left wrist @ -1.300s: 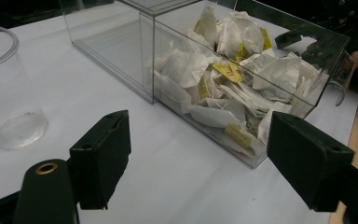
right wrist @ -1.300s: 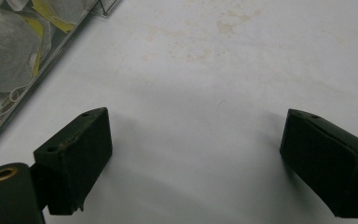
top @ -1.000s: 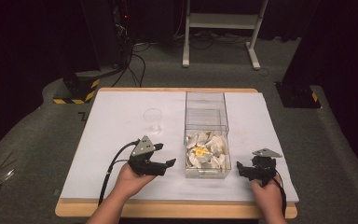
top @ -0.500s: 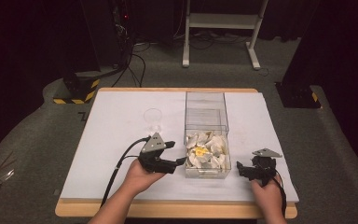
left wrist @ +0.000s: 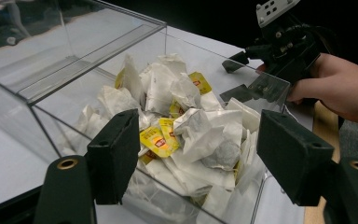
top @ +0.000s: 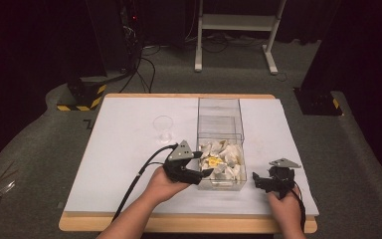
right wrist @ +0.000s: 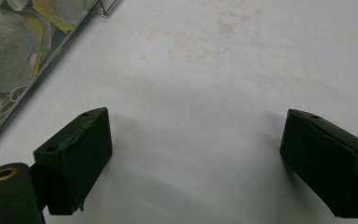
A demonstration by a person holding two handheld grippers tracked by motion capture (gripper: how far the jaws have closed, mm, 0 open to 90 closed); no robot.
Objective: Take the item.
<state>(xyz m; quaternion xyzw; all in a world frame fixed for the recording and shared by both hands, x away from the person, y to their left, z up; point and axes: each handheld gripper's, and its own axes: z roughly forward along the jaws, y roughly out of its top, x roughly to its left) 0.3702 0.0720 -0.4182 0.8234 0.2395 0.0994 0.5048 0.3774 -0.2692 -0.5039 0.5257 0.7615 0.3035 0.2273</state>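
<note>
Print on the yellow tea bag tags [left wrist: 154,141] is too small to read.

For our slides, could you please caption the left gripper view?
Open left gripper poised over a clear box of tea bags.

A clear plastic box [top: 219,144] stands on the white table, long side running from near to far, a little right of the middle. It is open at the top. A clear divider splits it in two parts. The near part holds a loose heap of tea bags [left wrist: 186,126], white paper with small yellow tags. The far part looks empty.
</note>
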